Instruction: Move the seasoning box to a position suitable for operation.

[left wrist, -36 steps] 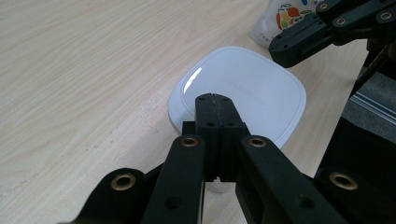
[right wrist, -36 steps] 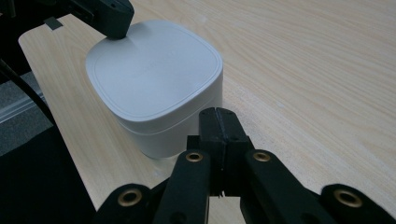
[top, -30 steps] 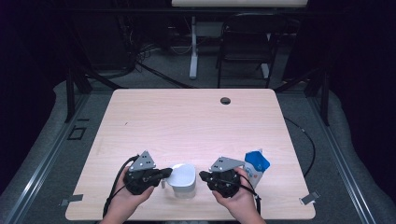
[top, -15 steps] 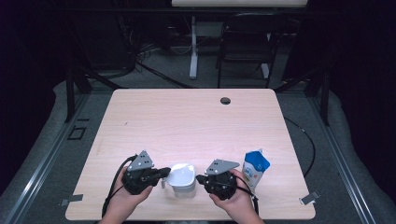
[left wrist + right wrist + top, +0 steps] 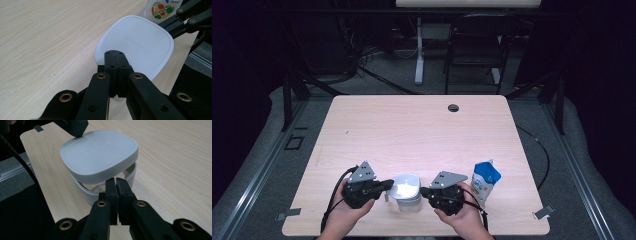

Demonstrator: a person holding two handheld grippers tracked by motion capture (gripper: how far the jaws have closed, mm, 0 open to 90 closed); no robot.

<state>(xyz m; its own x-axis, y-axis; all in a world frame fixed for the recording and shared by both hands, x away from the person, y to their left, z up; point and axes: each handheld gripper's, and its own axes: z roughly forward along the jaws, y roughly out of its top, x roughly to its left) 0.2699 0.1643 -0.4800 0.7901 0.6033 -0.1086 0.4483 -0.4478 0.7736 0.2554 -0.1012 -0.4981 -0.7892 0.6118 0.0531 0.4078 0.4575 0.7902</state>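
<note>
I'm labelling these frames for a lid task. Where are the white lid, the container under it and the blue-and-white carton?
White rounded-square plastic lid [image 5: 100, 155]: right gripper view, top face.
White plastic container [image 5: 87, 191]: right gripper view, front wall.
Blue-and-white carton [image 5: 485, 181]: high view, front face.

Both hands come in from the bottom edge, low over the near end of the surface [image 5: 422, 125]. The left hand [image 5: 343, 212] wraps round the left tool [image 5: 388, 184], which points right, across toward its partner, jaws pressed flat together, grey three-cornered plate on top. The right hand [image 5: 462, 215] grips the right tool [image 5: 424, 191], which aims left, toward the other, jaws closed too with the barest seam between the pads. The two tips face each other, a gap apart. A cable loops back from each tool toward the wrists.
</note>
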